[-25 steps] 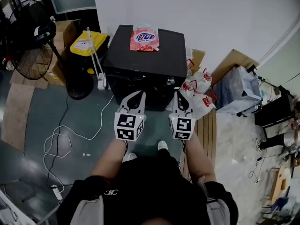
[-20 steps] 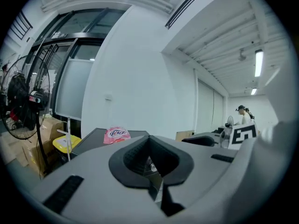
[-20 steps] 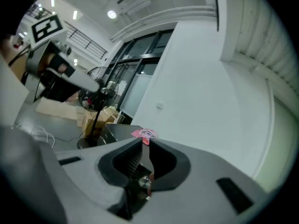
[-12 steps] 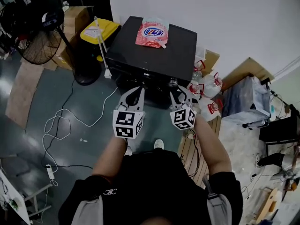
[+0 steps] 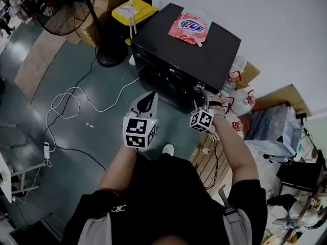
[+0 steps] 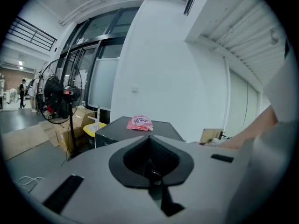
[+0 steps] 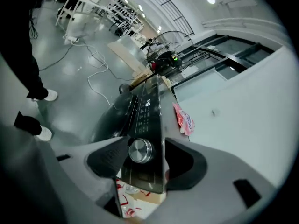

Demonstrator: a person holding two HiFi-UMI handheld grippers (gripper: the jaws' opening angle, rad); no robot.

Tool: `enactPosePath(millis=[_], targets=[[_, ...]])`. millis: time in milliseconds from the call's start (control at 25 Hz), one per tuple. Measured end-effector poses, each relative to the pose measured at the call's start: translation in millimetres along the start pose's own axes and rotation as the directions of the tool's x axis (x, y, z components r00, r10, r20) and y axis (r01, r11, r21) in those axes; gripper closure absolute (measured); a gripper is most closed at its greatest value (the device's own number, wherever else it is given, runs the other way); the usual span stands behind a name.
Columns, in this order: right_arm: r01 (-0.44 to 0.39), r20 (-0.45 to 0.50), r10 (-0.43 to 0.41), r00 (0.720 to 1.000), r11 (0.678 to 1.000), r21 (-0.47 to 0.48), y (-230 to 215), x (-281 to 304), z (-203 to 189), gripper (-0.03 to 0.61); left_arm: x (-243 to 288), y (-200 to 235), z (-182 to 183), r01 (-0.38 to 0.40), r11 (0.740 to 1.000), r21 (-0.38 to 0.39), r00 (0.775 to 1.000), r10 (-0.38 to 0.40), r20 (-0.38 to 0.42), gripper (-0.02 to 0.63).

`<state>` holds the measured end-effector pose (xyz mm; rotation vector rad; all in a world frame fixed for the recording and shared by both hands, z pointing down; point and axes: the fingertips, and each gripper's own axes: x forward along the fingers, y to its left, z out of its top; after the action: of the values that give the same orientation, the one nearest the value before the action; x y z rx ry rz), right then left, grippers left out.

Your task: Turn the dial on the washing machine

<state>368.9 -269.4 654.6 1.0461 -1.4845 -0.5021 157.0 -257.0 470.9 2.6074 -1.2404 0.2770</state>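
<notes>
A black washing machine (image 5: 189, 47) stands against the white wall, and its silver dial (image 5: 199, 87) is at the right end of the front panel. My right gripper (image 5: 203, 102) reaches up to that corner. In the right gripper view the dial (image 7: 140, 150) sits between the two dark fingers (image 7: 108, 158). The jaws are opening, with a gap on each side of the dial. My left gripper (image 5: 149, 100) hangs back in front of the machine, shut and empty. From the left gripper view the washing machine (image 6: 133, 129) shows beyond the closed jaws.
A pink detergent pouch (image 5: 190, 25) lies on the machine's lid. A standing fan (image 5: 69, 11) and a yellow-lidded bin (image 5: 134, 10) are to its left. White cables (image 5: 66, 114) loop over the floor. Red-printed plastic bags (image 5: 240, 98) and cardboard crowd the right side.
My right gripper has moved forward and up to the dial, rolling to one side, and its jaws have spread apart. The left gripper has stayed in place.
</notes>
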Motion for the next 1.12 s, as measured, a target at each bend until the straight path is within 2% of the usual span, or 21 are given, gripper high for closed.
enactPosePath(millis=[160,280,440,680,840,1120], targets=[[0.057,-0.041,-0.068,0.997,0.974,-0.219,15.0,29.6,-17.0,0.342,-7.0,4.2,-15.0,-0.063,0.998,-0.019,0.998,0.063,-0.021,0.618],[0.052,-0.045,-0.067,0.997,0.958,-0.282,28.6,44.7,-24.2,0.339,-12.3,6.1,-27.4,-0.099,0.995,-0.027,0.994,0.098,-0.045,0.618],[0.095,-0.078,-0.130,0.988,0.933,-0.347,29.1,64.4,-38.6,0.337,-17.0,7.2,-39.2,-0.130,0.991,-0.029,0.990,0.128,-0.067,0.618],[0.095,-0.097,-0.135,0.986,0.935,-0.342,32.0,76.9,-44.4,0.336,-21.4,9.6,-45.2,-0.162,0.987,-0.017,0.983,0.160,-0.085,0.618],[0.133,-0.086,-0.168,0.982,0.939,-0.317,30.6,79.8,-41.4,0.337,-23.3,10.4,-44.7,-0.170,0.985,-0.010,0.982,0.169,-0.085,0.618],[0.196,-0.128,-0.221,0.967,0.964,-0.181,26.8,76.6,-37.1,0.337,-27.8,14.7,-43.7,-0.178,0.984,0.003,0.980,0.178,-0.090,0.618]])
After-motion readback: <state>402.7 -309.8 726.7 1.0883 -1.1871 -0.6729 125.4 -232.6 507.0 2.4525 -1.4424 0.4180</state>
